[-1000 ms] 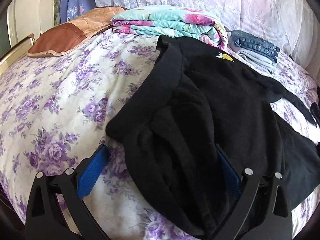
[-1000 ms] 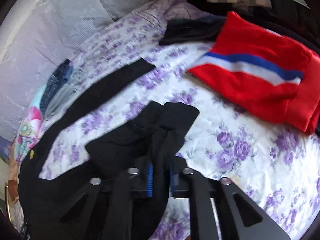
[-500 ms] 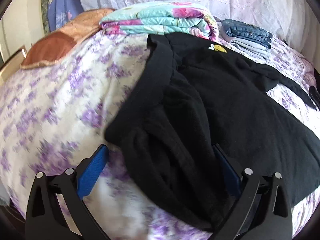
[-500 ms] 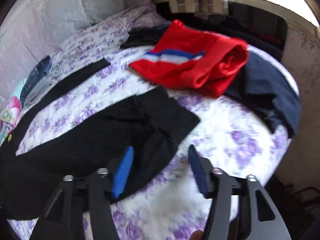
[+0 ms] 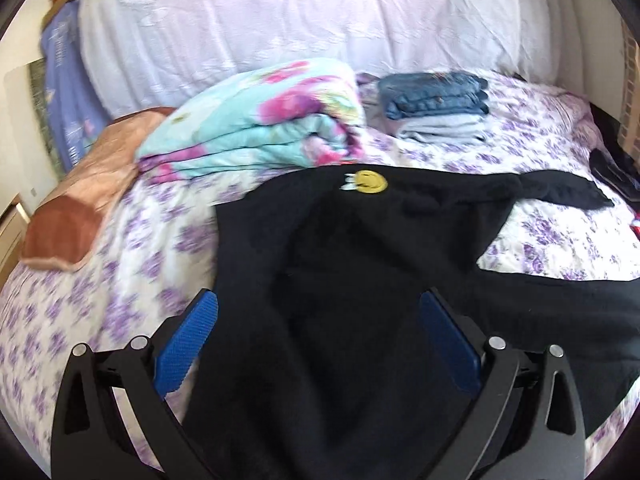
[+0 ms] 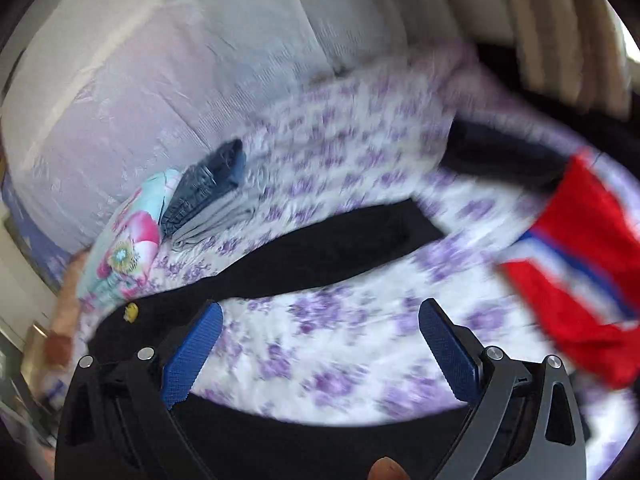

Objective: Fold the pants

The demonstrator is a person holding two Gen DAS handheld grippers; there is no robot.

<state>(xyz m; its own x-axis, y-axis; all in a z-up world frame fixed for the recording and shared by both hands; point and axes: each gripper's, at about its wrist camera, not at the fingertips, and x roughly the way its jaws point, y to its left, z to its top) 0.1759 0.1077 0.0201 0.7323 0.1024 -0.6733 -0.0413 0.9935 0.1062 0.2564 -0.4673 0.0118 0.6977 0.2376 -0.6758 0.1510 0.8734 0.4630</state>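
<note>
on the far left of the bed a brown pillow (image 5: 76,216) lay on the purple-flowered bedspread (image 5: 132,264), and just beside it sat a folded floral quilt (image 5: 256,120). next along, a small stack of folded jeans (image 5: 434,94) rested near the headboard drape.

the black pants (image 5: 340,280) were spread flat across the middle of the bed, waistband with its yellow smiley patch (image 5: 370,181) toward the quilt, the two legs running off to the right with a wedge of bedspread showing between them. the left gripper (image 5: 318,340) hung above the waist end with its blue pads wide apart and nothing between them but air over the cloth; it was released. the right gripper (image 6: 320,350) was likewise spread wide and empty, hovering over the gap between the legs, the near leg passing under it and the far leg (image 6: 320,244) lying ahead.

by my reckoning the garment had been laid out and the first fold was not yet made. the next move would want each gripper to pinch an edge of one leg, waist and cuff, and carry it over onto the other so the legs stack.

further right a red garment with a blue and white stripe (image 6: 580,272) lay well apart. i saw no baskets or bins anywhere; everything sat directly on the bed.
</note>
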